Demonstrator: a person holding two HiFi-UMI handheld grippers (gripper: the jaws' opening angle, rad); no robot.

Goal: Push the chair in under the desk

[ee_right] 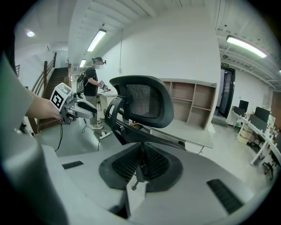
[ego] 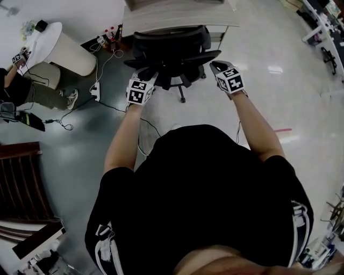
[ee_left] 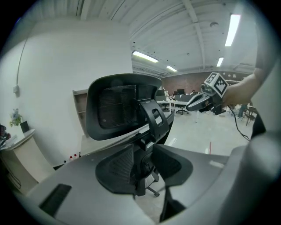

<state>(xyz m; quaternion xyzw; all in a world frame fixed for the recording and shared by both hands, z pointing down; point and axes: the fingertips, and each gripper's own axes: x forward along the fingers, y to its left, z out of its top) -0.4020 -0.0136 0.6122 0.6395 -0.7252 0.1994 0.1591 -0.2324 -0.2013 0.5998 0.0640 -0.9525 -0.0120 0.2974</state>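
Note:
A black mesh office chair (ego: 172,53) stands with its seat facing the light desk (ego: 177,13) at the top of the head view, its back toward me. My left gripper (ego: 141,88) is at the left edge of the backrest. In the left gripper view its jaws (ee_left: 143,151) stand apart, with the chair's spine (ee_left: 141,176) showing in the gap and light beside it. My right gripper (ego: 226,75) is at the backrest's right edge. In the right gripper view its pads (ee_right: 131,165) meet just under the backrest's rim (ee_right: 158,138), with nothing gripped between them.
A power strip with cables (ego: 95,91) lies on the floor left of the chair. A white round table (ego: 64,51) and a seated person (ego: 32,91) are further left. Dark wooden steps (ego: 21,182) are at lower left. Open shelving (ee_right: 193,103) stands behind the desk.

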